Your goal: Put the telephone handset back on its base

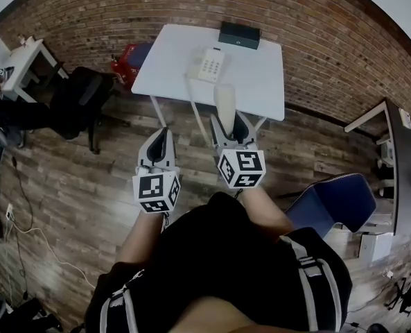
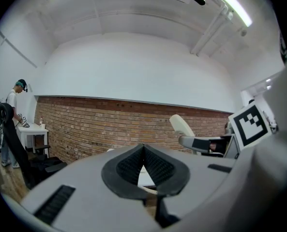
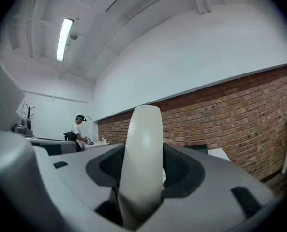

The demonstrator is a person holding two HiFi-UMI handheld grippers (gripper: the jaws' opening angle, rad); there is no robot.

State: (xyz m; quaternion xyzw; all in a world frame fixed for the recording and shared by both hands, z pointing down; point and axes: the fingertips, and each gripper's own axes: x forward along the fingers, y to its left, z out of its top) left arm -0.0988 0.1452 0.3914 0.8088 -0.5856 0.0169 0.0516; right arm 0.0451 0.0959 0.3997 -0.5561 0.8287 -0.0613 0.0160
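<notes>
Holding handset (image 1: 224,101) clamped in right claw (image 1: 229,125) (left claw (image 1: 163,134) closed, empty), base (image 1: 211,64) on worktop (image 1: 260,82) seemingly bare, placement pending.

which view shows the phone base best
The head view: the phone base sits in full sight on the white table, keypad up. The right gripper view is blocked by the held handset; the left gripper view shows no base.
</notes>
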